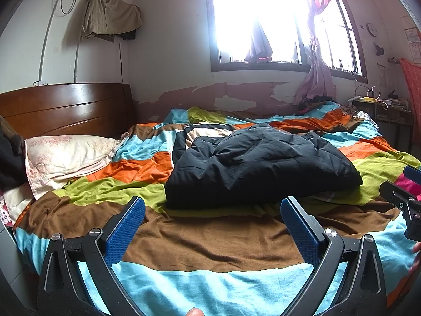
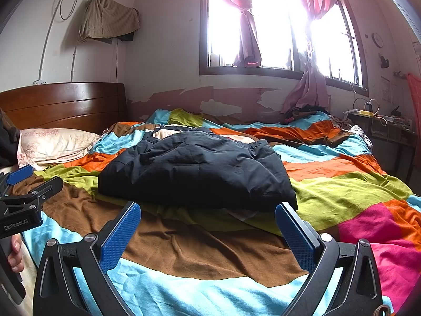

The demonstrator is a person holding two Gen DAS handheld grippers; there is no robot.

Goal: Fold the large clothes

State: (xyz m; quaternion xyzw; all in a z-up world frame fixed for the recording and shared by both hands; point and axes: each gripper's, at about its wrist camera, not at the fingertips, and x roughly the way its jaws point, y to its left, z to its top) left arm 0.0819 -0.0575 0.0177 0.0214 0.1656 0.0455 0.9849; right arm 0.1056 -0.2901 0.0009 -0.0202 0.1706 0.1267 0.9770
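A dark navy padded jacket lies folded in a bulky heap on the bed's colourful patchwork cover; it also shows in the right wrist view. My left gripper is open and empty, held just short of the jacket's near edge. My right gripper is open and empty too, also just short of that near edge. Each gripper shows at the edge of the other's view: the right one and the left one.
A floral pillow and a wooden headboard are at the left. A bright window with pink curtains is behind the bed. A cluttered side table stands at the far right.
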